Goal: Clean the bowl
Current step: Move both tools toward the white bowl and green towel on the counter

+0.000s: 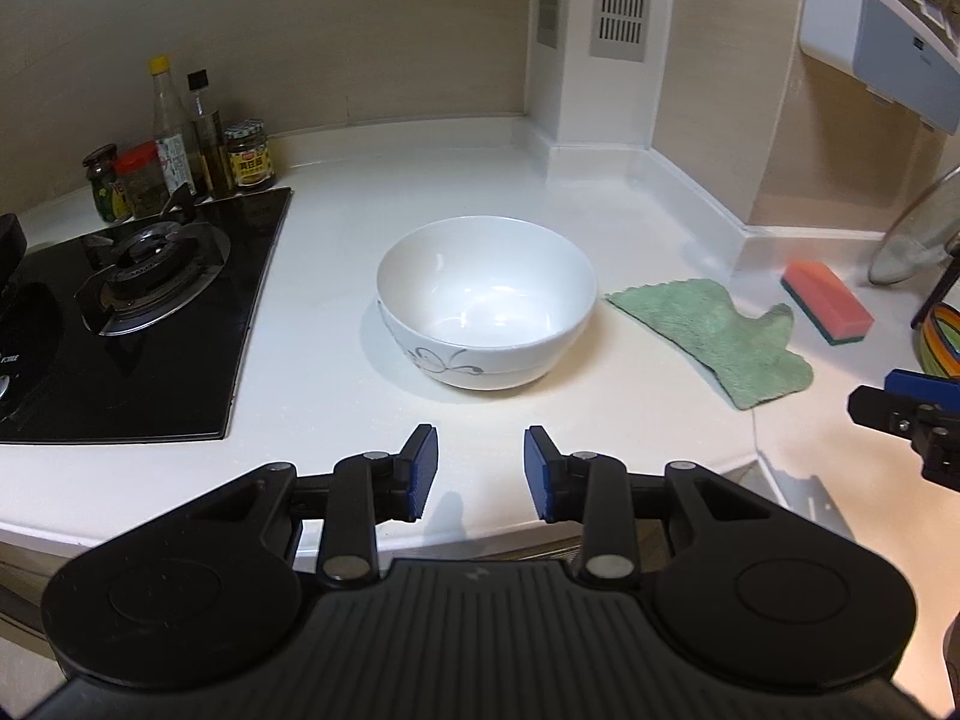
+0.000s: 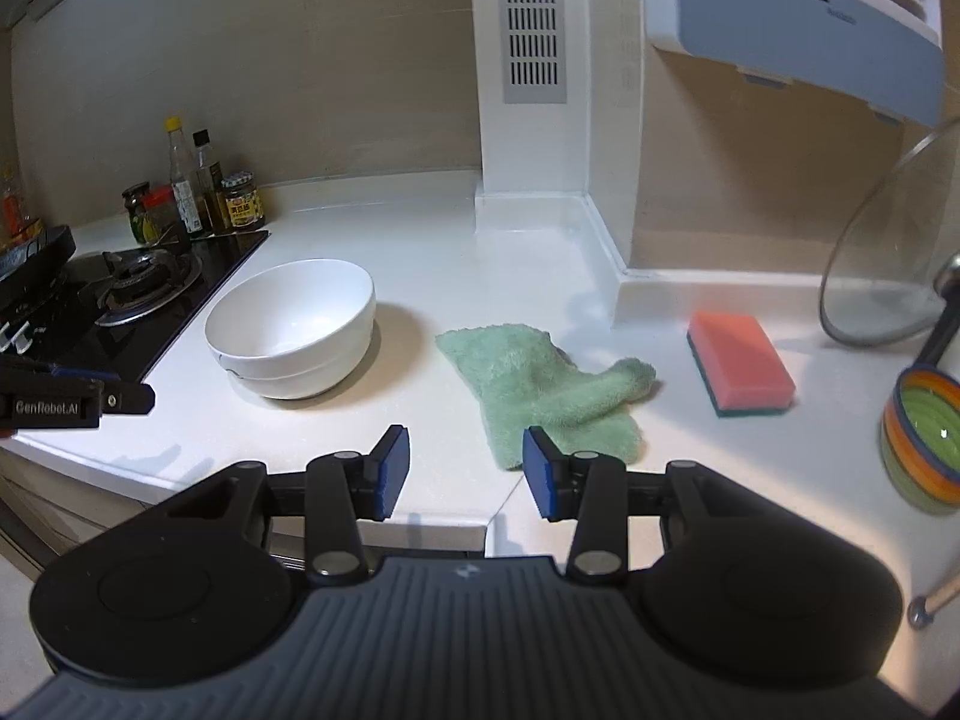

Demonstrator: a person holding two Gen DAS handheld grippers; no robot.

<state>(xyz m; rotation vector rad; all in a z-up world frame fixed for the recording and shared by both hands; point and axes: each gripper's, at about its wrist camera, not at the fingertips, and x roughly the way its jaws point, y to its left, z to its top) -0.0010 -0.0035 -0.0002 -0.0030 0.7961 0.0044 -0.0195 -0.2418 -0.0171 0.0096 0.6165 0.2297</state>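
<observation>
A white bowl point(image 1: 486, 300) with a grey flower pattern stands upright and empty on the white counter; it also shows in the right wrist view point(image 2: 291, 327). A green cloth point(image 1: 714, 339) lies flat to its right, and in the right wrist view point(image 2: 540, 384). An orange sponge point(image 1: 827, 302) lies further right, and in the right wrist view point(image 2: 741, 363). My left gripper point(image 1: 480, 474) is open and empty, above the counter's front edge, short of the bowl. My right gripper point(image 2: 465, 471) is open and empty, just short of the cloth's near edge.
A black gas hob point(image 1: 138, 312) lies left of the bowl, with sauce bottles and jars point(image 1: 180, 144) behind it. A glass lid point(image 2: 888, 252) leans at the right wall. A striped green bowl point(image 2: 924, 444) stands at far right. A white vented column point(image 2: 531, 90) stands at the back.
</observation>
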